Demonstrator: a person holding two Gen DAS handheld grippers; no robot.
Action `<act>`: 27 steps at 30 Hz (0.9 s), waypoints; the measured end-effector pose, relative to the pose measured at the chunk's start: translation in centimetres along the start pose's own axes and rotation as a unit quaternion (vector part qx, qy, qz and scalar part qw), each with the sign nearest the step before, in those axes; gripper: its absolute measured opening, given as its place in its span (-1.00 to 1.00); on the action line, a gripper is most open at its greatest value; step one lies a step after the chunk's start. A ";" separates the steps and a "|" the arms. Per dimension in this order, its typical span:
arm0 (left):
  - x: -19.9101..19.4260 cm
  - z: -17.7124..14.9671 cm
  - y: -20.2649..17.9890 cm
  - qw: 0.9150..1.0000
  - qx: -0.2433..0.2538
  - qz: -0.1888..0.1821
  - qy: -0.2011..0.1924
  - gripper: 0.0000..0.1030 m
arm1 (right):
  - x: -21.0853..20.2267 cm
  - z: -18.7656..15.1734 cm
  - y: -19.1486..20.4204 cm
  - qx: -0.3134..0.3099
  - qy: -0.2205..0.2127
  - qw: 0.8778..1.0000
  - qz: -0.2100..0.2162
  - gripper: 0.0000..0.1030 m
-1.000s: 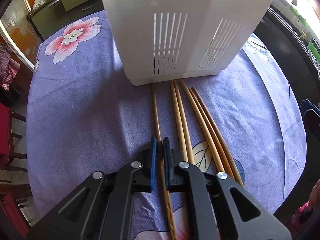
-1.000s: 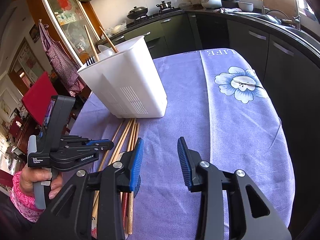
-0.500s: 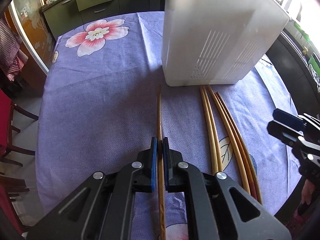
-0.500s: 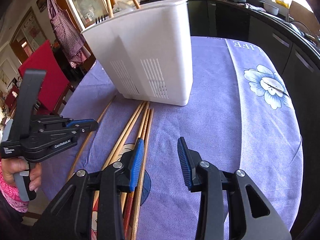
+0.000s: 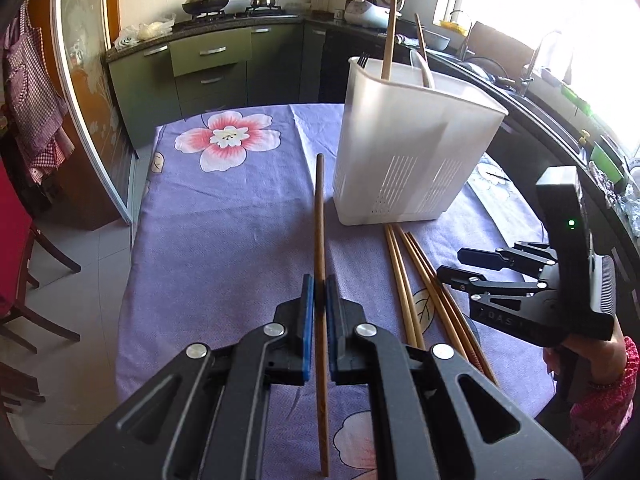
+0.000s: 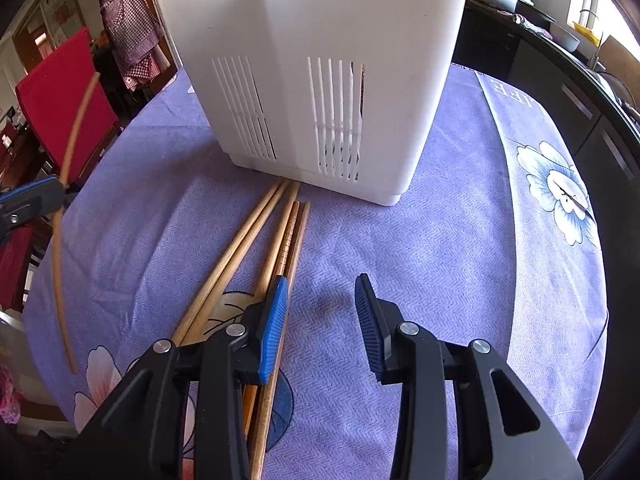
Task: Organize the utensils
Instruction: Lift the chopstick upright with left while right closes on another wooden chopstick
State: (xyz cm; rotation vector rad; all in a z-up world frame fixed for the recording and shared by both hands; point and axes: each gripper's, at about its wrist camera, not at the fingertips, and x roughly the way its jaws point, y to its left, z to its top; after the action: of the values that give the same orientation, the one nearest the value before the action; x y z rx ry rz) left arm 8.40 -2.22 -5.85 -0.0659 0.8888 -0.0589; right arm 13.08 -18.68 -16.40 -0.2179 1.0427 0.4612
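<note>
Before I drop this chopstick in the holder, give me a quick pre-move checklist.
1. Left gripper clamped on chopstick: ok.
2. Chopstick lifted off the cloth: ok, seen from the right wrist view.
3. Holder upright, top open: ok.
4. Free slot inside holder: cannot tell; utensils already stand in it.
5. Right gripper open, holding nothing, beside the loose chopsticks: ok.
6. Chopstick over the holder mouth: not ok, it is left of the holder.
</note>
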 end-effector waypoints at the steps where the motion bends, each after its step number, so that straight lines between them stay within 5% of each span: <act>1: -0.4 -0.1 0.0 1.000 0.000 -0.001 -0.005 -0.89 | 0.0 0.0 0.1 -0.001 0.001 1.000 -0.002 -0.31; 11: -1.4 -0.5 0.2 1.000 0.003 -0.006 -0.012 -0.89 | 0.4 0.8 1.8 -0.021 0.013 0.999 -0.033 -0.32; 22: -1.5 -0.7 0.2 1.000 0.004 -0.010 -0.012 -0.89 | 1.0 1.0 2.3 -0.028 0.027 0.999 -0.022 -0.35; 27: -1.7 -0.6 0.2 1.000 0.006 -0.011 -0.014 -0.89 | 1.3 1.3 2.3 -0.018 0.037 0.999 0.002 -0.65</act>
State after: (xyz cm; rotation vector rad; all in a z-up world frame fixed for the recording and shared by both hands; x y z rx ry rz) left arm 6.85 -1.87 -4.97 -0.0655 0.8602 -0.0830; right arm 13.56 -15.80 -16.75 -0.2667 1.1085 0.4785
